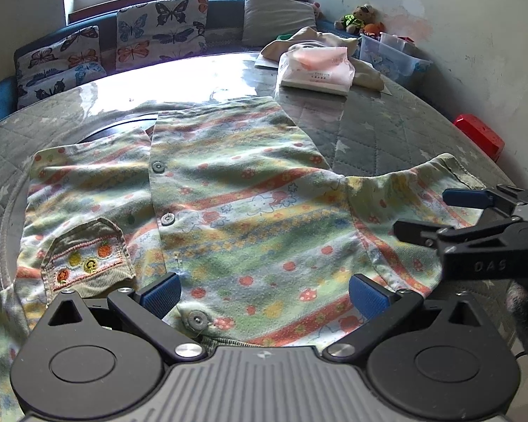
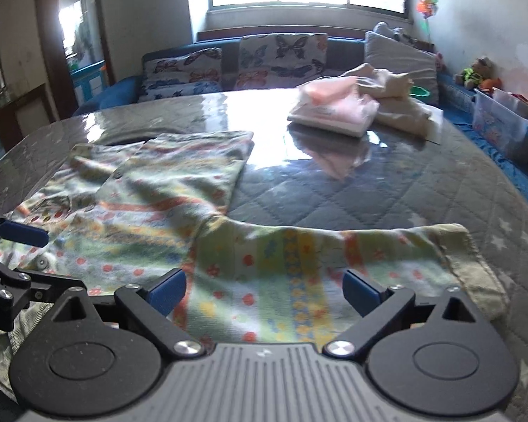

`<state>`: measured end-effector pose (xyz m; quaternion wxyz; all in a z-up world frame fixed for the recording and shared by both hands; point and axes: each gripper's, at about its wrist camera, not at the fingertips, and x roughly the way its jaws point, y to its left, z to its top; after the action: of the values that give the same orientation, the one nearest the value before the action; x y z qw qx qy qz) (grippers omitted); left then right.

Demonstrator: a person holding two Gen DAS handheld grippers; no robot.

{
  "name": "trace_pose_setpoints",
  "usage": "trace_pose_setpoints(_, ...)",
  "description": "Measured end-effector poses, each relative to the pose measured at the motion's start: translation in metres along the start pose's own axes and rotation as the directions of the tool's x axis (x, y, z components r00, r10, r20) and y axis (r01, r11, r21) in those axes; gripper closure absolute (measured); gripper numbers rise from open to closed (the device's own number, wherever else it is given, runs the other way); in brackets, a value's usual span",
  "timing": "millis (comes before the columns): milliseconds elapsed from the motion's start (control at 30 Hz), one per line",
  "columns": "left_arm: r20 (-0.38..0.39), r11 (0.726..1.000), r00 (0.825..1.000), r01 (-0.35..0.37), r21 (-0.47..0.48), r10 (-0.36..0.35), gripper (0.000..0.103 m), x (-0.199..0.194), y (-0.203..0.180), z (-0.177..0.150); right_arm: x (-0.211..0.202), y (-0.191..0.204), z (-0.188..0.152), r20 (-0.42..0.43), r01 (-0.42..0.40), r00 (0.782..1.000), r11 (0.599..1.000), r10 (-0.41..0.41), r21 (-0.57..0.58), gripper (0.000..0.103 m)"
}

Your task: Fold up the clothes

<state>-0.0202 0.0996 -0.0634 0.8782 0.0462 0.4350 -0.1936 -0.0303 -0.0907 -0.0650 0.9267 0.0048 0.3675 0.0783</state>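
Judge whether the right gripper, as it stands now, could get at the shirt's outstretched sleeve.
Probably yes. The right gripper has its jaws open just above the sleeve, which lies flat and uncovered on the table. The left gripper sits off over the shirt's collar, clear of the way.

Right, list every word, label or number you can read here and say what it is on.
"DAS": raised letters on the black body of the right gripper, seen from the left wrist view; cut off at the frame edge.
Printed line on the pink tissue pack: too small to read.
Storage box pattern: no readable text.
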Motion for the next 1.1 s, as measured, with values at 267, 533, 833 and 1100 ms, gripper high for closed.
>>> trace_pose_setpoints(267,0.008,0.999,1.0,0.0,0.048,0.0,0.0,0.001,-0.019,0.011,-0.014,-0.041,-0.006,0.009,0.099,0.995,0.992,-0.1,0.081,0.016)
trace_pose_setpoints(533,-0.001,0.994,1.0,0.006,0.107,-0.006,0.0,0.011,-0.044,0.016,-0.018,-0.093,-0.013,-0.011,0.219,0.975,0.961,-0.221,0.169,0.031)
trace_pose_setpoints(833,-0.016,0.994,1.0,-0.002,0.11,0.003,0.0,0.017,-0.047,0.018,-0.01,-0.126,-0.015,-0.034,0.299,0.954,0.931,-0.299,0.211,0.038)
trace_pose_setpoints(1100,-0.024,0.993,1.0,-0.013,0.118,0.016,0.0,0.019,-0.05,0.017,-0.006,-0.133,-0.019,-0.043,0.291,0.956,0.929,-0.289,0.23,0.042)
